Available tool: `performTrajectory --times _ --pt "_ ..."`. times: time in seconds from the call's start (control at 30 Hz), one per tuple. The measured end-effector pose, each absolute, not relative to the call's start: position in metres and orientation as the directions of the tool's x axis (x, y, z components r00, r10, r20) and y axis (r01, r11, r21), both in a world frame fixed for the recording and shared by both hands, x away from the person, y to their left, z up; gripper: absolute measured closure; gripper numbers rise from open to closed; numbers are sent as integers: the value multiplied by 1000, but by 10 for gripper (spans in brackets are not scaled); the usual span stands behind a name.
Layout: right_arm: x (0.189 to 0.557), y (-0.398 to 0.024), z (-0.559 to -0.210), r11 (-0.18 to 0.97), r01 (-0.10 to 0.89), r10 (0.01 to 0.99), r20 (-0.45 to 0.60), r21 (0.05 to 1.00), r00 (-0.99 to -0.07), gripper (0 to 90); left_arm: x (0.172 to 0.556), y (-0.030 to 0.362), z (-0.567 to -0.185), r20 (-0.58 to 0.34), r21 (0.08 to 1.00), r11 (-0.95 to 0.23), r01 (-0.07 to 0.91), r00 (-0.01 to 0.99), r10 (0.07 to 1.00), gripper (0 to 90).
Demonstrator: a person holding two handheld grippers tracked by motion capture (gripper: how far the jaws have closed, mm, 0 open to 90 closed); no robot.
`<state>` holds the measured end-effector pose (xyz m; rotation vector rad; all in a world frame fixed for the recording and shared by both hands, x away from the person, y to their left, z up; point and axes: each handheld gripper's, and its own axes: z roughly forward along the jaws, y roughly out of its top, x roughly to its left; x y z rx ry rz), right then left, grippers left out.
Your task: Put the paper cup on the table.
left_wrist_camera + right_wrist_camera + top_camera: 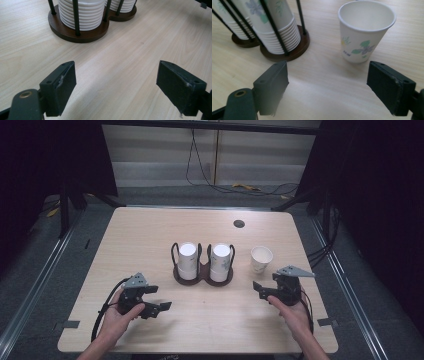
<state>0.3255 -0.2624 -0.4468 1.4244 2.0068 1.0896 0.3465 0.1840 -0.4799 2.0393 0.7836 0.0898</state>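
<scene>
Right gripper (264, 290): held just above the table (150, 235), jaws wide apart with nothing between them. In the right gripper view the jaws (327, 87) frame bare wood.

Cup (364, 32): single paper cup with a flower print, upright, mouth up, just ahead of the right gripper and toward its right jaw; apart from both pads. In the high view the cup (261, 258) stands just beyond the gripper.

Holder (202, 275): dark twin base with black rods, carrying two stacks of white cups (188, 260); ahead of the right gripper toward its left jaw, beside the cup, not touching it.

Left gripper (159, 306): jaws spread, gripping nothing; the holder (75, 35) lies ahead of its left jaw, apart from it.
</scene>
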Motion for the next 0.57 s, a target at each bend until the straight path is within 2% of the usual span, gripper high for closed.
performTrajectory --times 0.27,0.57 --pt "294 -250 -456 161 564 909 101 810 -404 170 343 184 -485 -224 789 -380 483 802 554 162" --pt "292 -253 -471 150 592 913 119 792 -390 170 338 188 -486 -207 798 -384 465 809 550 162"
